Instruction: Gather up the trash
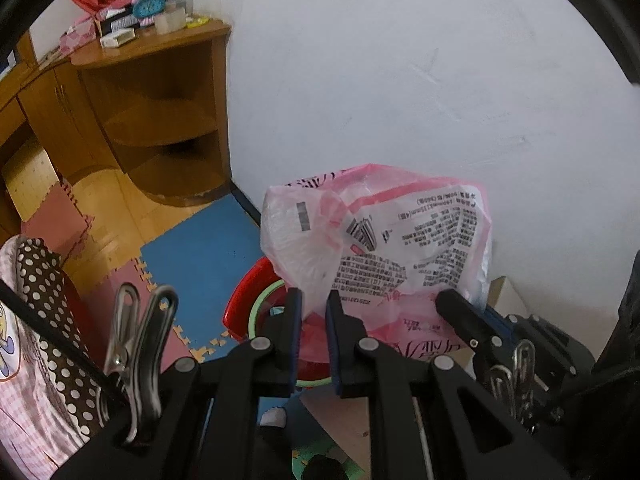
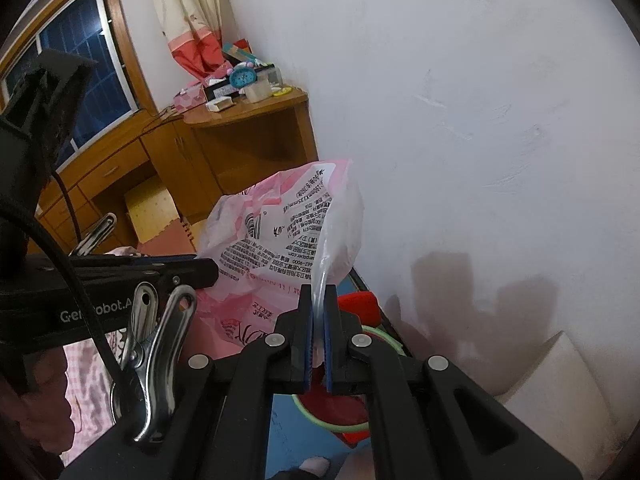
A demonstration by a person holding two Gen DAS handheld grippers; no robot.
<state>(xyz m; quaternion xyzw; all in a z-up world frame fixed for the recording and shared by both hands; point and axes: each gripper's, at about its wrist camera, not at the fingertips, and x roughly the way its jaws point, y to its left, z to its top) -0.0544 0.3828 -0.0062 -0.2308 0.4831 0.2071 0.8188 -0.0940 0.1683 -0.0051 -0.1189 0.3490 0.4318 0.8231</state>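
Clearly the right gripper (image 2: pixel 319 312) and the left gripper (image 1: pixel 314 312) are both pinching the thin, light, slippery pink bag (image 2: pixel 280 232) by its film edges, which looks the best hold.

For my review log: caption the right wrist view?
Right hand-held gripper pinches a pink bag over a red bin by a wall.

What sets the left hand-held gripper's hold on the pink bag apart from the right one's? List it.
The right hand-held gripper is shut tight on a thin clear strip of the pink plastic bag; the left hand-held gripper keeps a visible gap, with a bunched pink fold between its jaws. The right grips the bag's edge nearest the white wall; the left grips lower, near the middle. Both hold the same bag above the red bin.
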